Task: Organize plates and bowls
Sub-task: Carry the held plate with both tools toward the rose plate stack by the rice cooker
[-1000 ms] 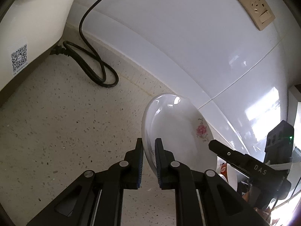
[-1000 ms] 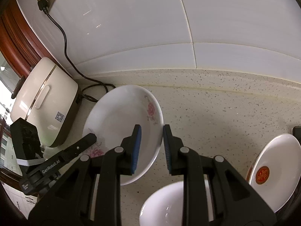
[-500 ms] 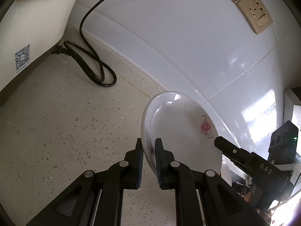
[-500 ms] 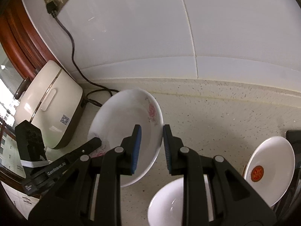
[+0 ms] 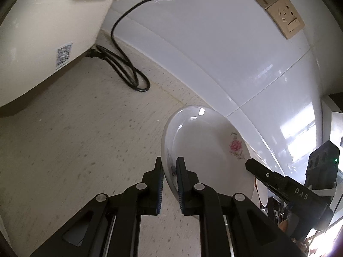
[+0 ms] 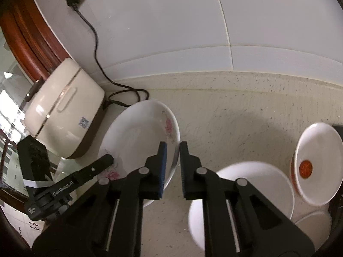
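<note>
The floral plate [image 5: 205, 156] is held off the counter [image 5: 75, 150], tilted on edge, with both tools clamped on its rim: the left tool [image 5: 170, 184] pinches the near edge in its own view, and the right tool [image 6: 172, 165] closes on the opposite edge beside the pink rose print. Compared with 1 second ago, the right view has pulled up and back: the rice cooker [image 6: 64, 107] and its cord [image 6: 120, 94] sit further into frame, and the plain white bowl [image 6: 242, 194] and the red-marked plate [image 6: 317, 165] below now show more fully, well apart from the carried plate. In the left view the cooker looms larger at left and the wall sockets [image 5: 283, 15] have slid into view, so the plate has been lifted and swung while the grip stayed unchanged. By my reading this is mid-transfer, probably toward stacking with the other dishes at right.
</note>
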A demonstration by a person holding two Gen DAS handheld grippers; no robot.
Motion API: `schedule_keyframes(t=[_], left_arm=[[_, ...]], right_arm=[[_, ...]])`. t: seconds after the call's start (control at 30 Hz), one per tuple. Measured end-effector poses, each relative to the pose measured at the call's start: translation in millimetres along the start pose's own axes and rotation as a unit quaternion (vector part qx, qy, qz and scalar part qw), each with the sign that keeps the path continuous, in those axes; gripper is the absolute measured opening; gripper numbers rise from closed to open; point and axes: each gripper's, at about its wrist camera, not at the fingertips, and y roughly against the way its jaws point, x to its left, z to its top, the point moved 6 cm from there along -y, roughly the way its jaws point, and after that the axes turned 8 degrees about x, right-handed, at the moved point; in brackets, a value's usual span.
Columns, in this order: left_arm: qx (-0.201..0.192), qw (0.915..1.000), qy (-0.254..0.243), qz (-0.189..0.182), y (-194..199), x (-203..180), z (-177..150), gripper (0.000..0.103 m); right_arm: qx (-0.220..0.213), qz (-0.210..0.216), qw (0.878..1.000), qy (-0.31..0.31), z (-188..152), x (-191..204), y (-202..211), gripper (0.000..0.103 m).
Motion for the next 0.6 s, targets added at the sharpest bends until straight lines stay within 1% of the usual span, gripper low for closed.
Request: schedule_keyframes(t=[0.13, 0.27, 0.4, 0.6], left_arm=[[-0.01, 0.9999, -0.001, 0.001, 17.9, 3.6, -8.1, 0.012], [-0.024, 0.9996, -0.01, 0.009, 36.5, 5.7, -13.6, 0.012], [-0.036, 0.9992, -0.013, 0.013, 56.8, 12.7, -21.4, 0.012], [-0.057, 0.9979, 0.001, 0.032, 89.7, 34.8, -34.2, 0.012]], right_arm=[[-0.004, 0.006, 1.0, 0.005, -8.2, 12.4, 3.6, 0.011], [-0.011, 0.008, 1.0, 0.012, -17.8, 25.9, 5.3, 0.011], [-0.02, 0.022, 0.999, 0.024, -29.3, 40.8, 14.2, 0.011], [-0.028, 0.04, 0.997, 0.058, -42.2, 80.8, 18.8, 0.011]])
